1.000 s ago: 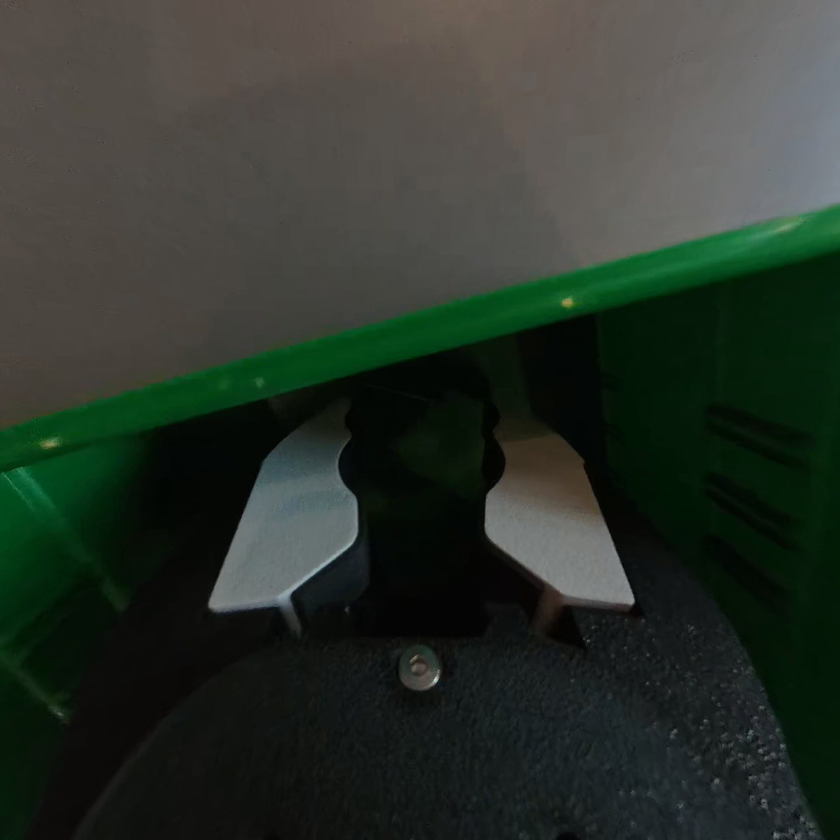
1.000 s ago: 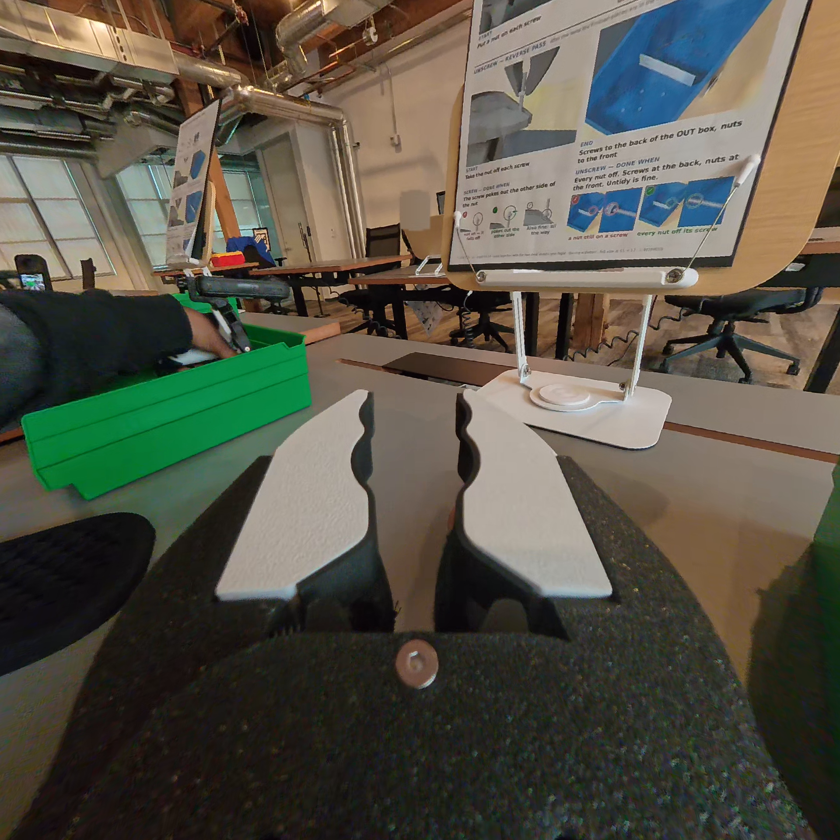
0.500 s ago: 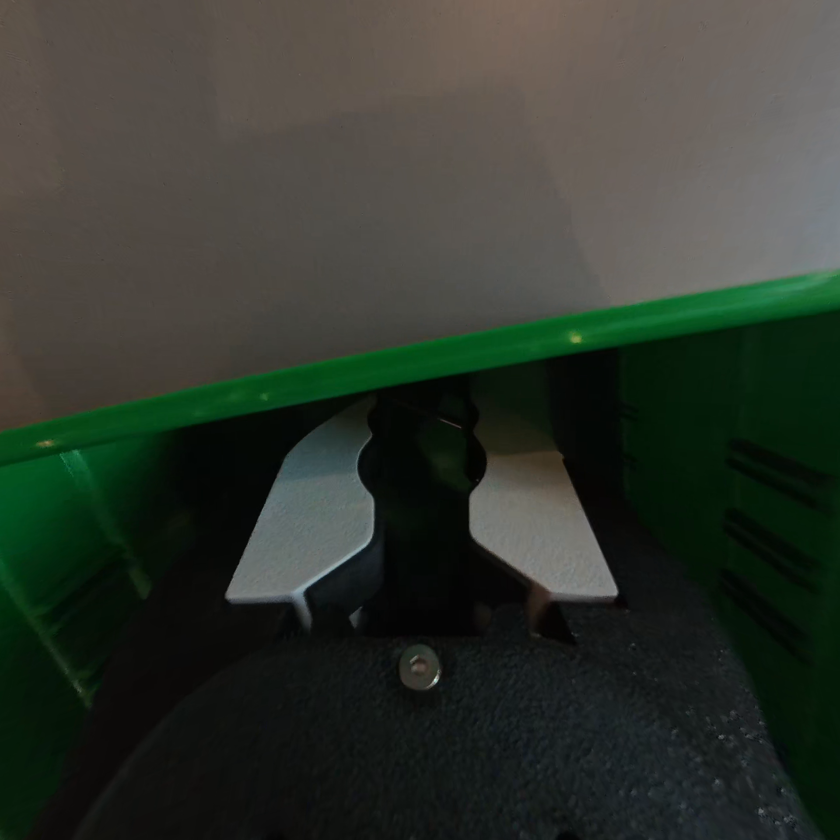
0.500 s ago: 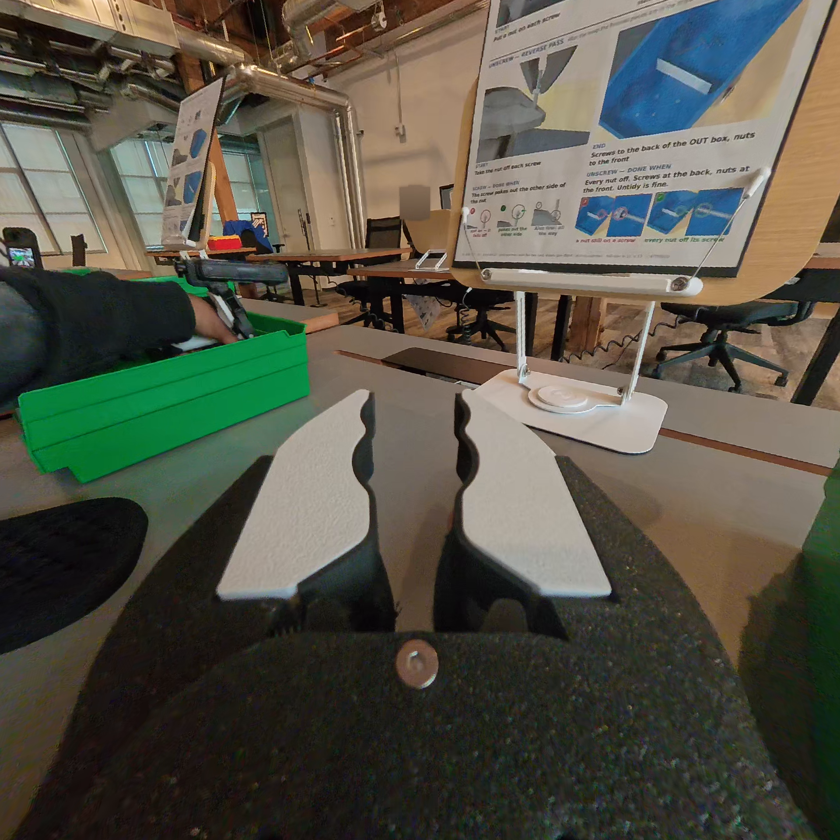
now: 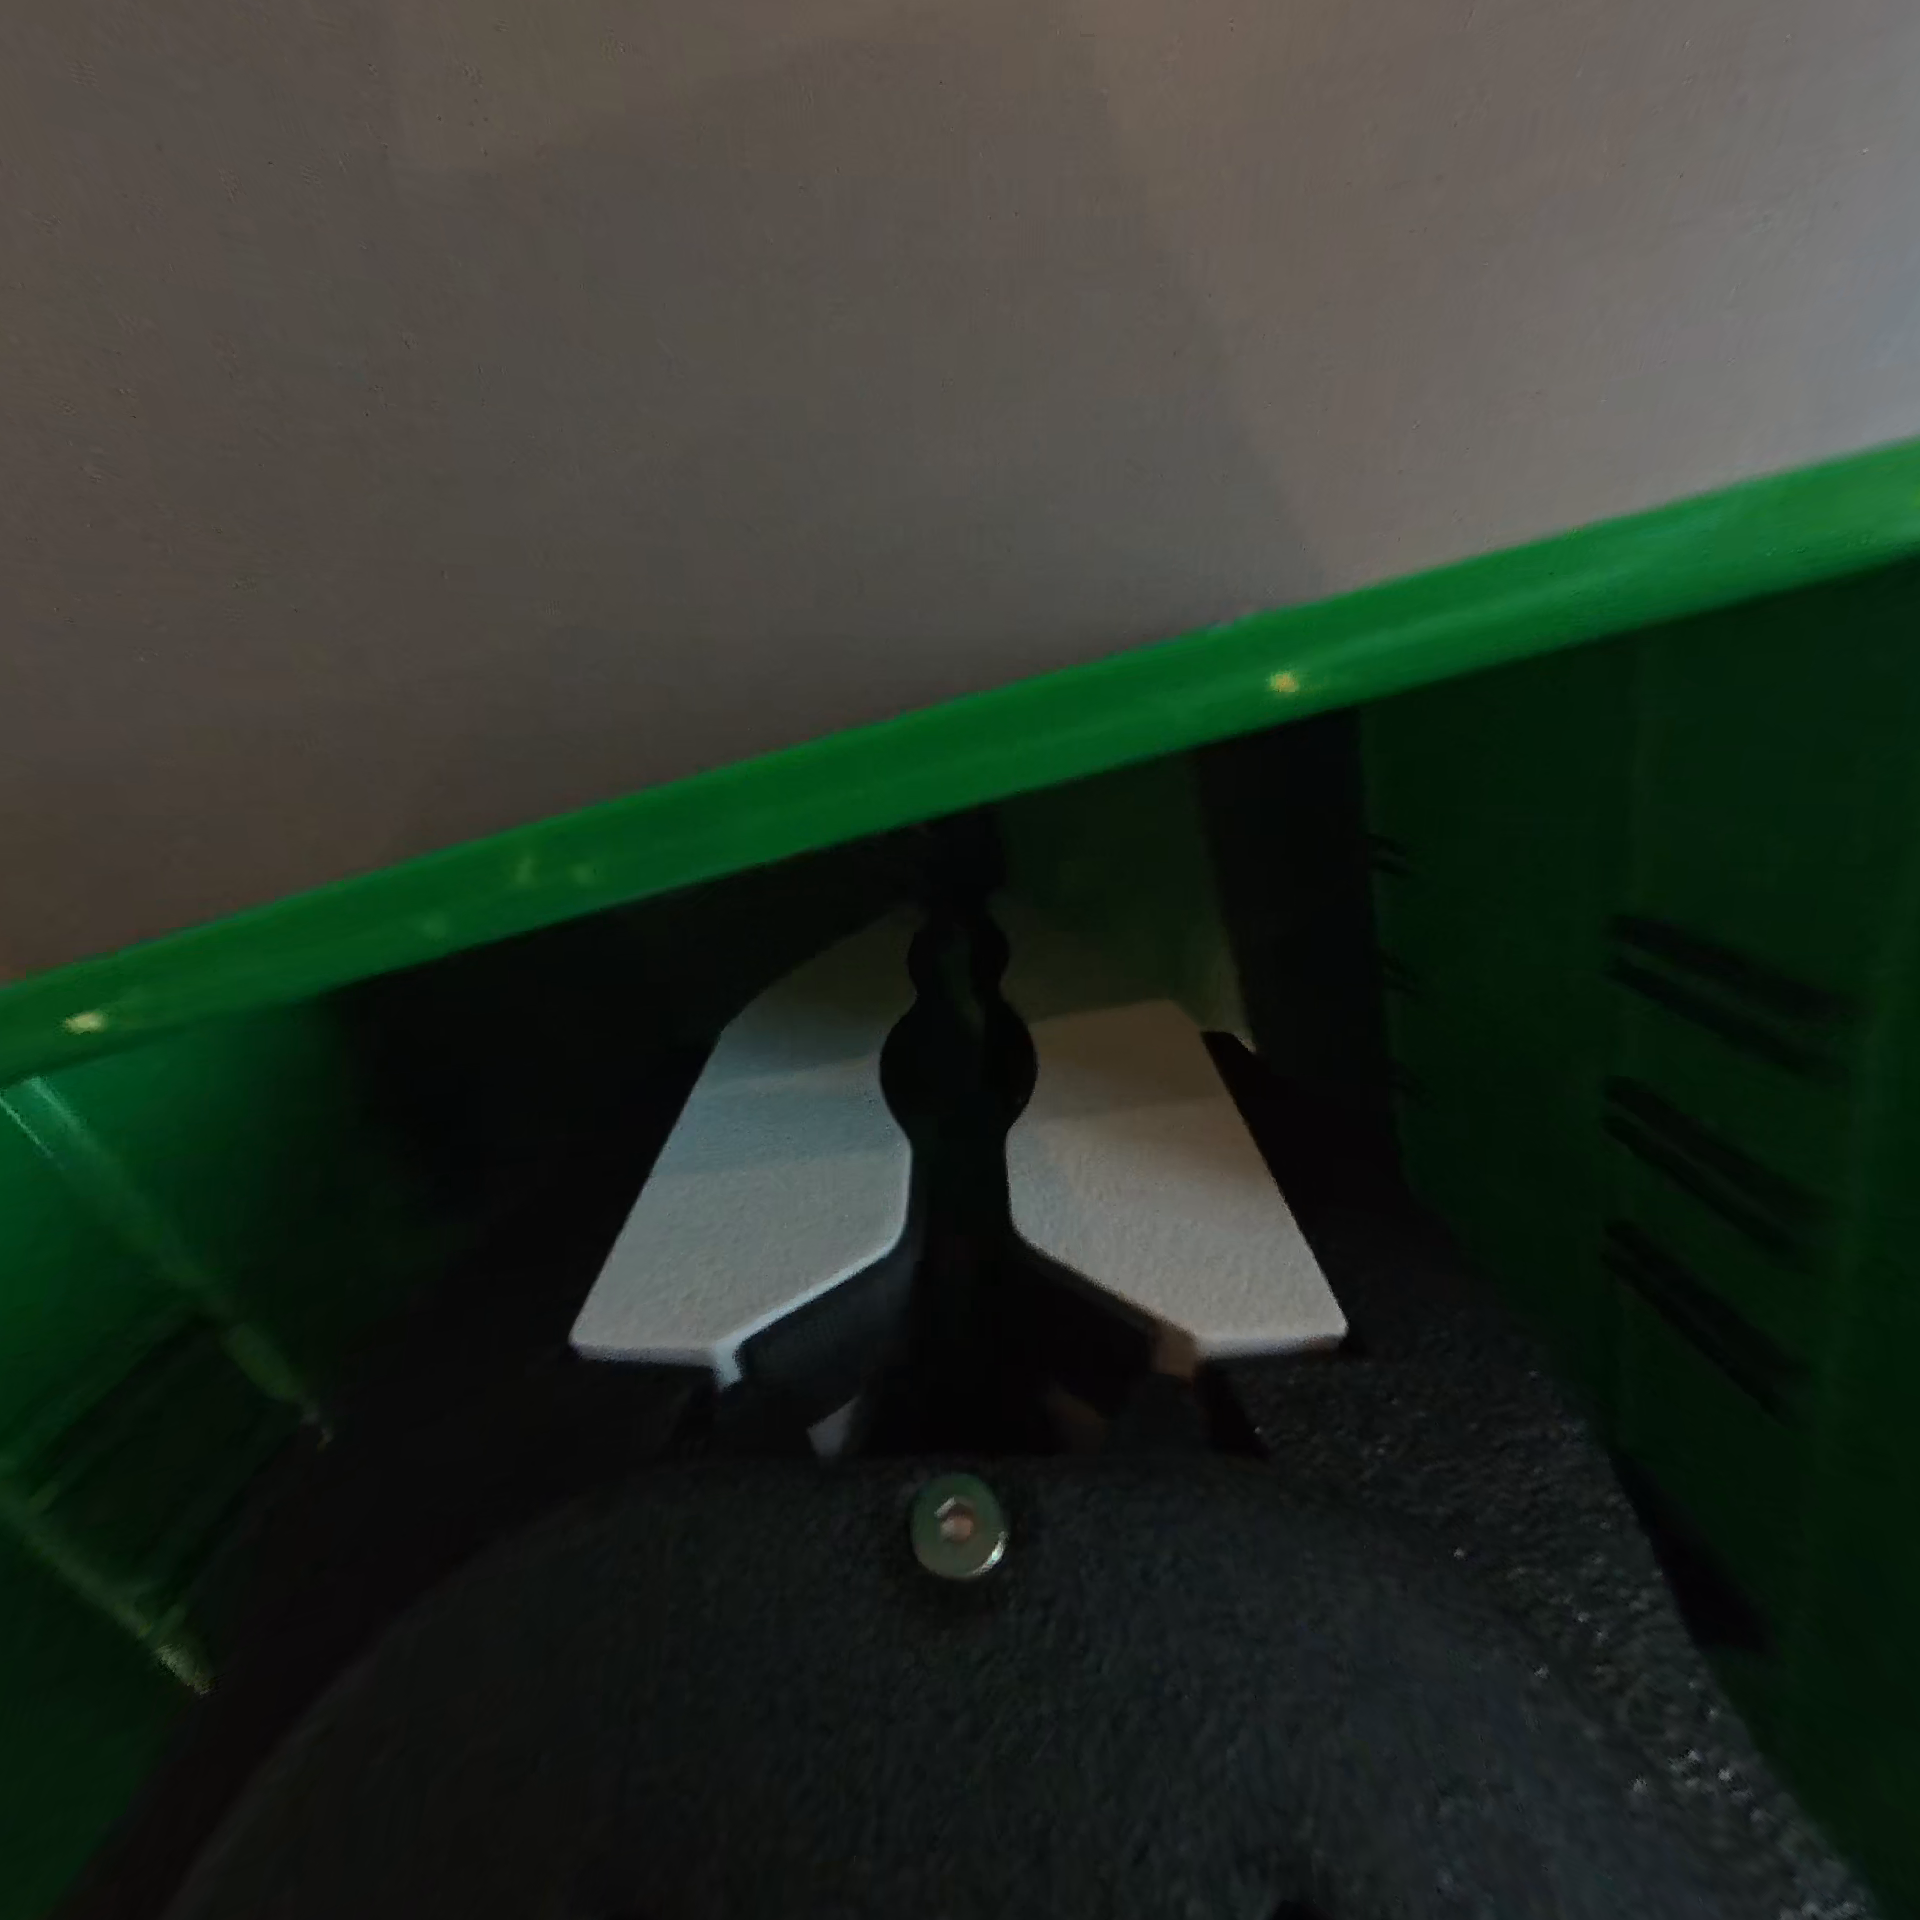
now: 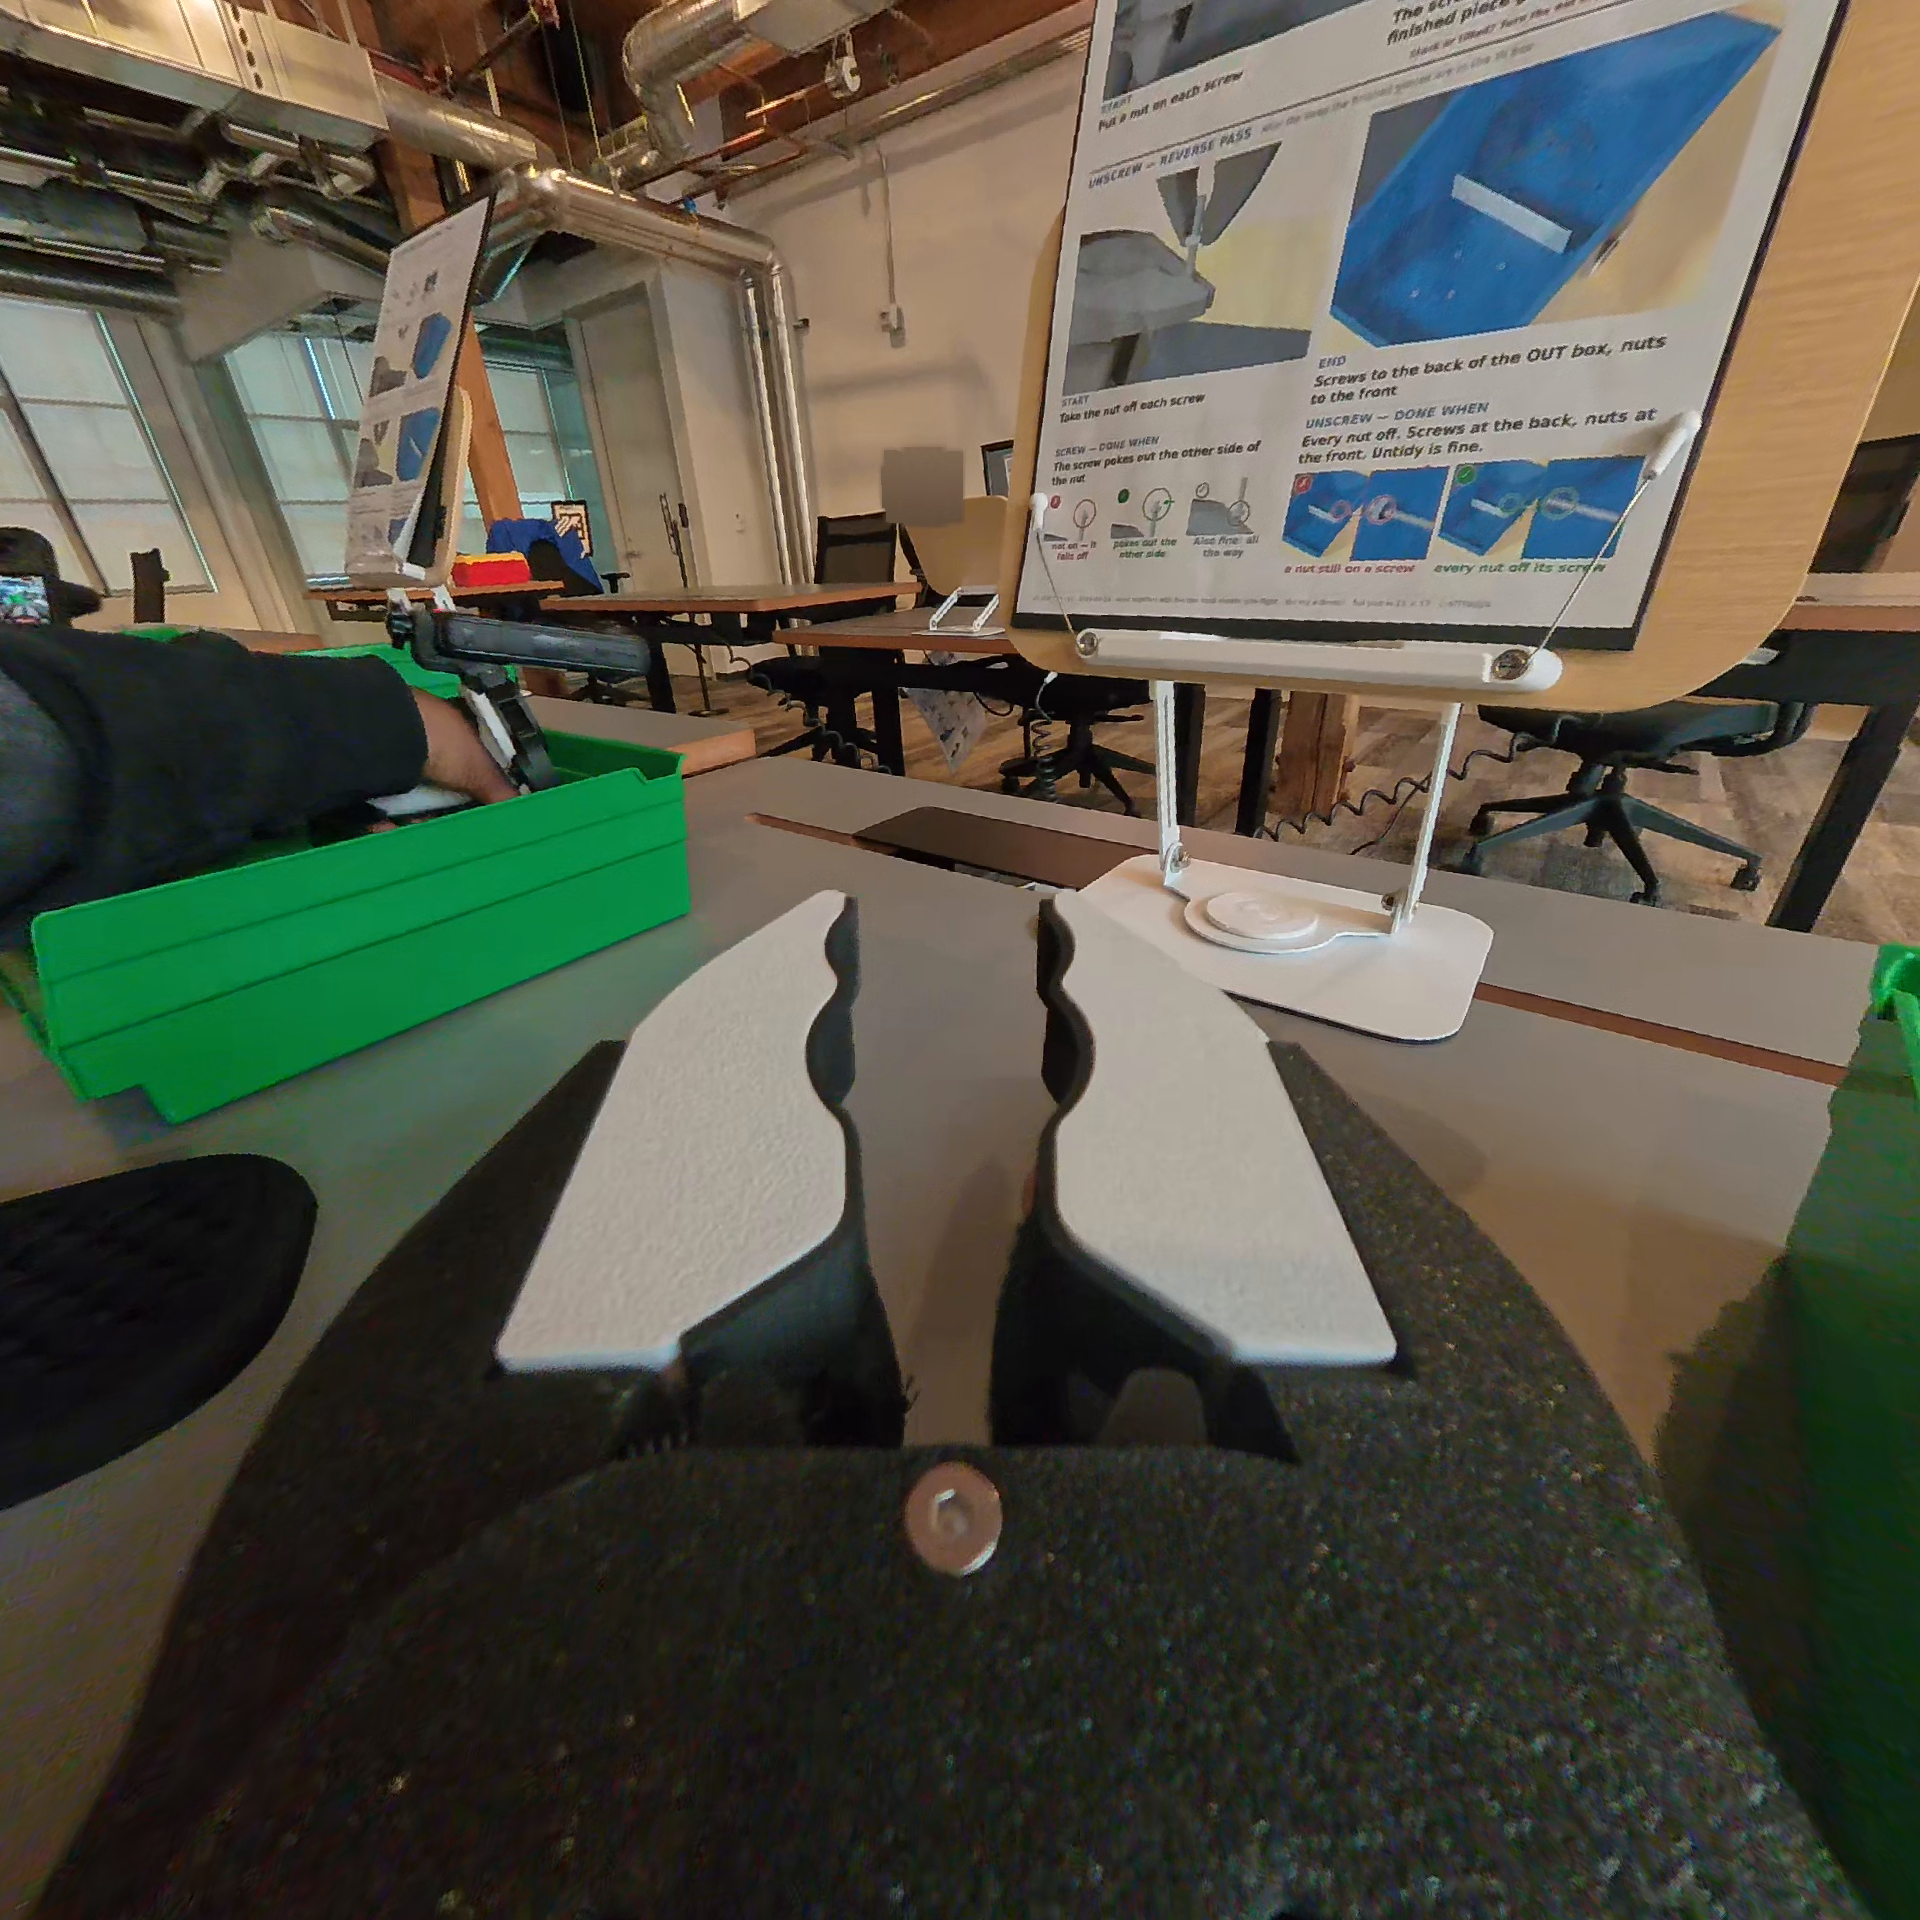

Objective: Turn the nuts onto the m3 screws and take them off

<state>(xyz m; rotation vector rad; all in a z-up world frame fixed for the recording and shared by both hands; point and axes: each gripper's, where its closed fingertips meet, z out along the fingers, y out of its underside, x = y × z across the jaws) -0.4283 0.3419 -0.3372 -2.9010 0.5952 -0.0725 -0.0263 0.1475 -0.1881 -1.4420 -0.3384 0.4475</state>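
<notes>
Progress looks slight to me: no nut and no screw shows anywhere in either view, so I judge that nothing is yet threaded and the whole turning on and taking off is still ahead. My left gripper (image 5: 961,914) is sunk inside the green bin (image 5: 935,748), under its rim, and its white fingers (image 5: 769,1164) stand nearly together, only a thin dark wavy slit between them. The tips run into shadow below the rim, so whether they pinch a screw or nut there I cannot tell. From the right wrist view I see that same bin (image 6: 364,935) on the grey table (image 6: 935,831), with my left hand (image 6: 457,764) reaching down into it. My right gripper (image 6: 945,925) hovers low over the table, fingers (image 6: 707,1143) apart with bare tabletop between them, holding nothing. It points toward the white stand (image 6: 1299,956) of the instruction board (image 6: 1403,312). As the screws and nuts are presumably in the bin's dark floor, their long axis and heading cannot be read. A second green container (image 6: 1870,1195) edges in at my right.
</notes>
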